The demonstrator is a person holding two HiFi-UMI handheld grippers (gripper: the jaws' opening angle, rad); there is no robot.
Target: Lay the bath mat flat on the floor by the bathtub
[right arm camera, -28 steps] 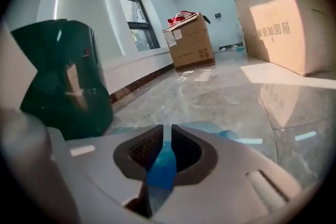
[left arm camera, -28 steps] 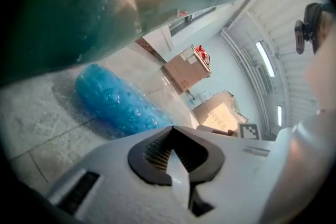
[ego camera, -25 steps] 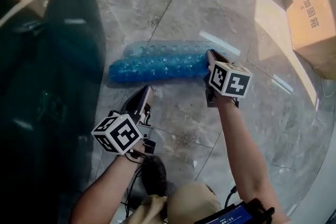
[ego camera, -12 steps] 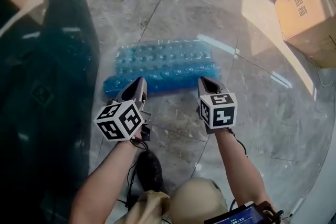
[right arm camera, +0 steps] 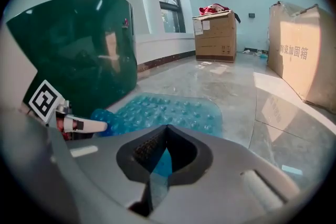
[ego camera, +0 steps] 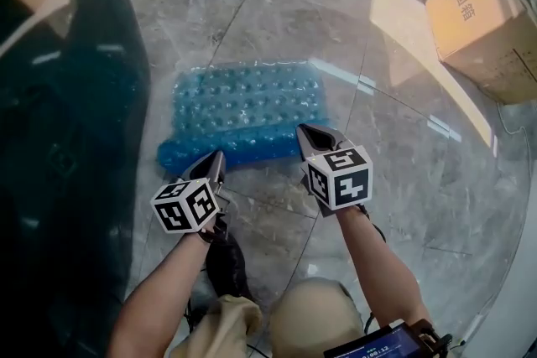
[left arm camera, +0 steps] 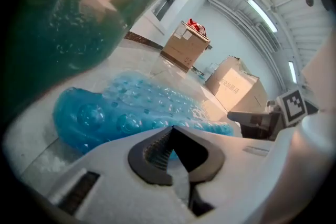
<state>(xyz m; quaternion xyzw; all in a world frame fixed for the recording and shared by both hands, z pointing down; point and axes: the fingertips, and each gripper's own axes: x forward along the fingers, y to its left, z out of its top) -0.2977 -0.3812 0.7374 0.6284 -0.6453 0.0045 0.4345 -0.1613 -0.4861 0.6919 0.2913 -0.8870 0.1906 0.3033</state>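
While blue bubbled rubber bath mat (ego camera: 247,101) lay part-curled beside dark green bathtub (ego camera: 67,138), right hand-held gripper (ego camera: 312,132) pinched near corner, likely to pull flat; left hand-held gripper (ego camera: 216,157) clenched empty.

The bath mat (ego camera: 247,109) has been opened out: a narrow roll a second ago, now a broad sheet on the floor (ego camera: 403,172), curled only along its near edge. The right tongs (ego camera: 312,134), clamped on that edge, have been drawn back, and the left tongs (ego camera: 215,163) have been brought up to the curl.
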